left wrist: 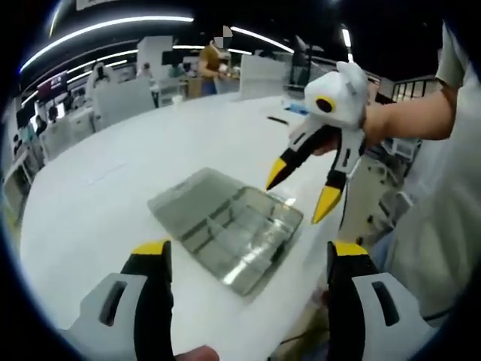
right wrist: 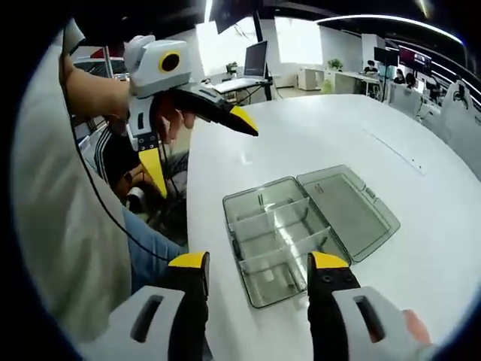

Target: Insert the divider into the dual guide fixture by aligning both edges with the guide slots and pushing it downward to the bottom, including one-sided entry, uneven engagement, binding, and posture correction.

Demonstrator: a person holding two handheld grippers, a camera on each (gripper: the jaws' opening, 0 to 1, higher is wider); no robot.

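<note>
**Ana:** Both grippers stand with their jaws wide apart and nothing between them. From the left gripper view, the left gripper (left wrist: 248,259) has its yellow tips either side of the near end of the clear compartment box (left wrist: 225,226), and the right gripper (left wrist: 301,186) hangs ahead of it and to its right, above the box's far edge, tips pointing down.

**Ben:** And the right gripper view?

**Ana:** The box (right wrist: 289,237) lies just ahead of the right gripper (right wrist: 259,263), hinged lid (right wrist: 349,207) thrown open on the white table (right wrist: 316,128). The left gripper (right wrist: 203,147) is up and to its left, well apart from the box. Clear dividers already stand in the tray; whether one is only half seated she cannot tell, and she sees no loose divider on the table.

**Ben:** So how should the person go about it?

**Ana:** Her judgement: pinch the divider near its top edge, hold it upright, and steady the tray with the other gripper. Start both edges in their slots together. If one side enters first, it will likely cock and bind, so lift slightly, level it, then press evenly straight down until it bottoms. Clear plastic against clear plastic makes the slots hard to read, so slow going should pay.
</note>
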